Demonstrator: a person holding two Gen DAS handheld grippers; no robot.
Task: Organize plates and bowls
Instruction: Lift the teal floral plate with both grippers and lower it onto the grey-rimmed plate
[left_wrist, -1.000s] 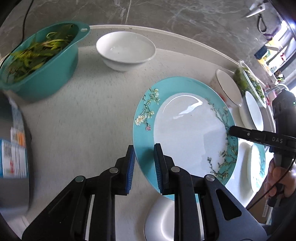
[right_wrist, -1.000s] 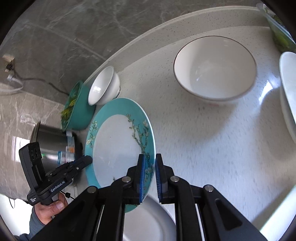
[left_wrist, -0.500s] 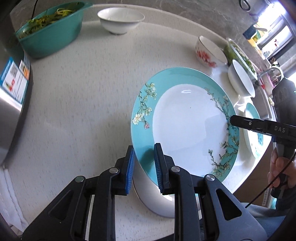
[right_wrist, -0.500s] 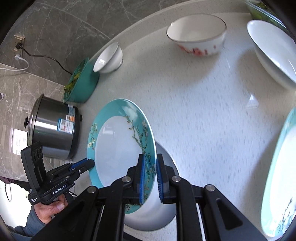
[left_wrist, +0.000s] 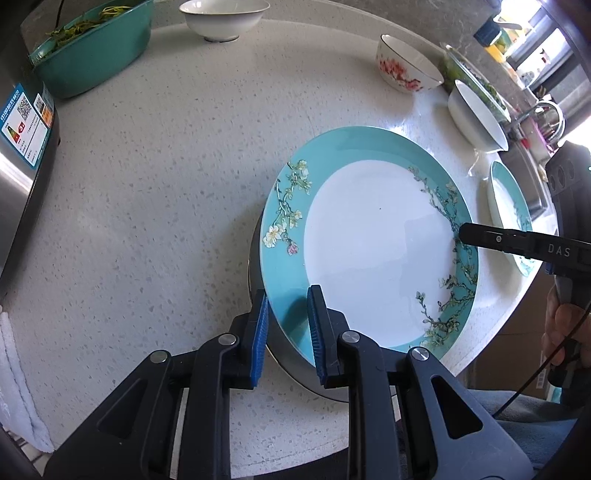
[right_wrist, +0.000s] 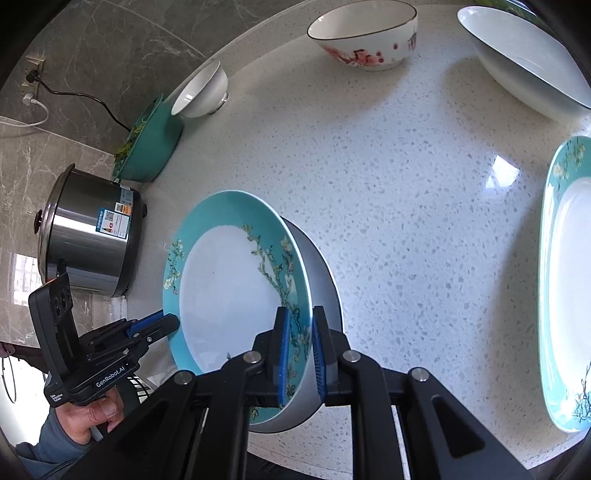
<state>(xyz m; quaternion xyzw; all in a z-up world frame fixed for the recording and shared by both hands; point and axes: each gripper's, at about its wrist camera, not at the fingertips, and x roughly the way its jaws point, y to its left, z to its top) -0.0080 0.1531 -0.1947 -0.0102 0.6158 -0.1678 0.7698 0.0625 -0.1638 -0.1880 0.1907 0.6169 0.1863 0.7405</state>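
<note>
Left wrist view: the left gripper (left_wrist: 286, 328) has its blue-padded fingers (left_wrist: 259, 325) closed on the near rim of a round teal-rimmed plate with a white centre and painted blossom branches (left_wrist: 373, 251). The right gripper (right_wrist: 299, 354) clamps the opposite rim of the same plate; its black tip shows at the plate's right edge in this view. The plate is tilted, held between the two grippers just above a plain white dish (right_wrist: 321, 295) that stands on the speckled pale stone bench (left_wrist: 166, 184); whether the two touch I cannot tell. A hand (right_wrist: 92, 417) holds the left gripper's handle in the right wrist view. Further out on the bench stand a second teal blossom plate (right_wrist: 565, 280), a white bowl with red flowers (left_wrist: 406, 70), a wide white bowl (right_wrist: 528, 55), a small plain white bowl (left_wrist: 223, 16), a teal colander of green leaves (left_wrist: 92, 48) and a steel pot with a label (right_wrist: 88, 229)
</note>
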